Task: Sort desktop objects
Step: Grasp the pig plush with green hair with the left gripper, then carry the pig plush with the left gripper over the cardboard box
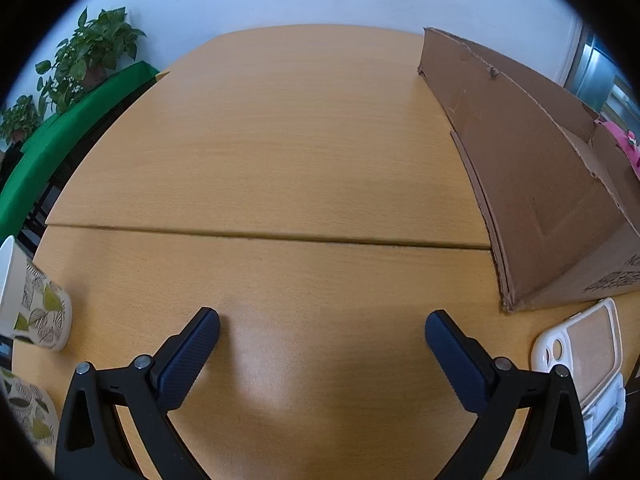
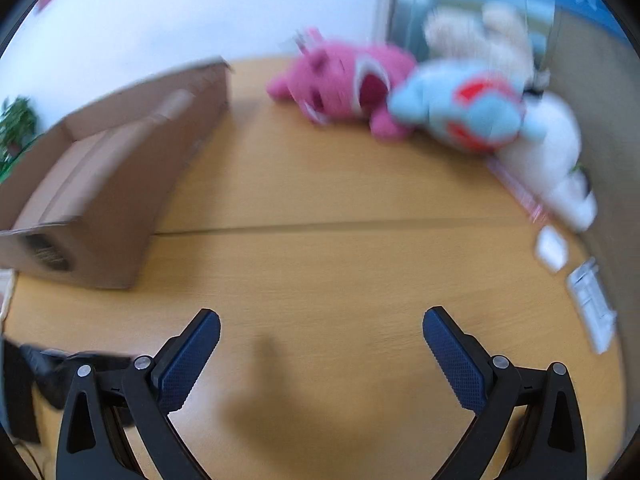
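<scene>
The left tool (image 1: 322, 332) gapes wide, holding nothing, over bare desk (image 1: 280, 152); a cardboard box (image 1: 532, 184) stands at two o'clock, leaf-print cups (image 1: 38, 312) at nine. The right tool (image 2: 321, 330) is likewise spread and empty. Blurred plush toys, pink (image 2: 340, 84) and blue (image 2: 464, 108), lie at one o'clock near the desk's far edge.

Right of the cardboard box (image 2: 108, 184), plush toys (image 2: 420, 96) are lying piled together on the table (image 2: 320, 264); paper cups (image 1: 36, 312) are lying well left.
</scene>
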`<state>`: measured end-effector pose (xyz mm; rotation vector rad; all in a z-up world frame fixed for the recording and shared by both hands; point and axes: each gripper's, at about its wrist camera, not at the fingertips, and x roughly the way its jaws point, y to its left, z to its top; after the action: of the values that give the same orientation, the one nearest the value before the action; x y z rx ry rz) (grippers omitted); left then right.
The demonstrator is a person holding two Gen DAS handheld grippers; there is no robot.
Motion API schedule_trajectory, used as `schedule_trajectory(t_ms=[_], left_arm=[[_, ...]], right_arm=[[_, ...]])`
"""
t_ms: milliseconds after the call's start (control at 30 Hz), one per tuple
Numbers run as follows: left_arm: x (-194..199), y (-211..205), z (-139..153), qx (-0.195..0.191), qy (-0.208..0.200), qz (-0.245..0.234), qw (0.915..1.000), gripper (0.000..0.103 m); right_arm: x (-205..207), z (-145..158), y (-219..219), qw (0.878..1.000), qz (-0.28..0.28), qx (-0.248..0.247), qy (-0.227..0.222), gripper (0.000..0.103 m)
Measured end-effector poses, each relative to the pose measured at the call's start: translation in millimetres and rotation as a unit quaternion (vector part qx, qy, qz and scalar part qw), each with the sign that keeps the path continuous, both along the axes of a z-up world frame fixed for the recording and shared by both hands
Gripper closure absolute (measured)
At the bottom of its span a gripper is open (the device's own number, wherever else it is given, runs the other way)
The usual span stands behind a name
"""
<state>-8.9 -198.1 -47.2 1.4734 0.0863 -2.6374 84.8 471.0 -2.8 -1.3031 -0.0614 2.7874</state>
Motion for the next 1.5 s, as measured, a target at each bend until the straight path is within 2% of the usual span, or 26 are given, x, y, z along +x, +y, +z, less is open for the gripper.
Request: schedule_trajectory(t_ms=[67, 100, 200, 267, 333, 433, 533, 567, 633, 733, 767, 867, 1000, 1100, 1133, 1167, 1200, 1233, 1333, 1500], left_arm=[[20.6, 5.5, 23.2, 0.014, 0.042, -0.002, 0.999, 0.003], [35.1, 10.7, 41.0, 0.026, 0.072, -0.013, 0.997, 0.003], [82.7, 37.1, 96.2, 0.029, 0.136, -0.05, 0.989, 0.002], [112.0, 60.7, 125.2, 0.031, 0.163, -0.087, 0.9822, 0.002], [136.9, 86.1, 141.5, 0.04, 0.173, -0.127, 0.9759, 0.002], [157.9, 115.6, 134.6, 0.109, 0.132, -0.182, 0.9684, 0.002], [170.4, 140.5, 103.3, 0.149, 0.062, -0.226, 0.9607, 0.002], [175.8, 148.3, 91.3, 0.168, 0.041, -0.242, 0.9548, 0.002], [191.2, 162.2, 66.2, 0.221, 0.003, -0.274, 0.9361, 0.002], [205.7, 169.7, 40.2, 0.242, -0.033, -0.274, 0.9303, 0.002], [206.9, 169.1, 31.0, 0.257, -0.047, -0.269, 0.9269, 0.002], [204.2, 170.2, 12.2, 0.279, -0.069, -0.246, 0.9257, 0.003], [198.4, 177.0, 0.7, 0.297, -0.081, -0.235, 0.9221, 0.006], [194.3, 184.0, 2.1, 0.303, -0.08, -0.241, 0.9184, 0.012], [192.6, 186.6, 3.1, 0.308, -0.079, -0.244, 0.9163, 0.013], [190.2, 189.8, 3.3, 0.312, -0.083, -0.246, 0.914, 0.014], [187.8, 192.9, 3.6, 0.312, -0.084, -0.245, 0.9138, 0.015], [185.1, 195.1, 4.1, 0.314, -0.085, -0.245, 0.9133, 0.016], [178.1, 198.0, 14.4, 0.318, -0.069, -0.247, 0.9129, 0.018], [158.3, 207.5, 57.4, 0.294, -0.011, -0.272, 0.9162, 0.019]], right_arm=[[20.8, 30.8, -12.4, 0.999, 0.024, -0.001, 0.036, 0.0], [32.0, 49.2, -19.9, 0.998, 0.042, -0.014, 0.053, 0.0], [57.2, 94.3, -46.9, 0.989, 0.099, -0.074, 0.085, 0.0], [68.7, 112.3, -72.5, 0.977, 0.149, -0.124, 0.085, 0.0], [73.9, 118.8, -106.2, 0.96, 0.206, -0.173, 0.074, 0.0], [74.4, 107.7, -174.1, 0.926, 0.295, -0.233, 0.027, 0.0], [73.7, 88.1, -229.1, 0.902, 0.347, -0.256, -0.017, 0.0], [74.0, 78.9, -250.2, 0.89, 0.366, -0.271, -0.041, 0.0], [83.2, 69.4, -278.0, 0.874, 0.385, -0.288, -0.065, 0.0], [87.0, 56.0, -302.1, 0.859, 0.399, -0.304, -0.1, 0.0], [87.0, 51.5, -309.8, 0.857, 0.401, -0.305, -0.109, 0.0], [90.0, 34.7, -322.8, 0.85, 0.408, -0.3, -0.147, 0.0], [90.2, 9.5, -343.1, 0.859, 0.404, -0.259, -0.18, 0.001], [80.9, -10.2, -346.7, 0.847, 0.401, -0.287, -0.201, 0.001], [83.7, -8.8, -348.7, 0.846, 0.411, -0.279, -0.191, 0.003], [85.4, -7.9, -351.9, 0.84, 0.422, -0.282, -0.192, 0.014], [87.8, -6.5, -354.6, 0.837, 0.428, -0.283, -0.191, 0.015], [90.4, -3.4, -355.9, 0.843, 0.43, -0.268, -0.179, 0.015], [89.1, 6.2, -353.1, 0.849, 0.432, -0.26, -0.159, 0.021], [78.2, 47.5, -333.4, 0.858, 0.428, -0.267, -0.091, 0.025]])
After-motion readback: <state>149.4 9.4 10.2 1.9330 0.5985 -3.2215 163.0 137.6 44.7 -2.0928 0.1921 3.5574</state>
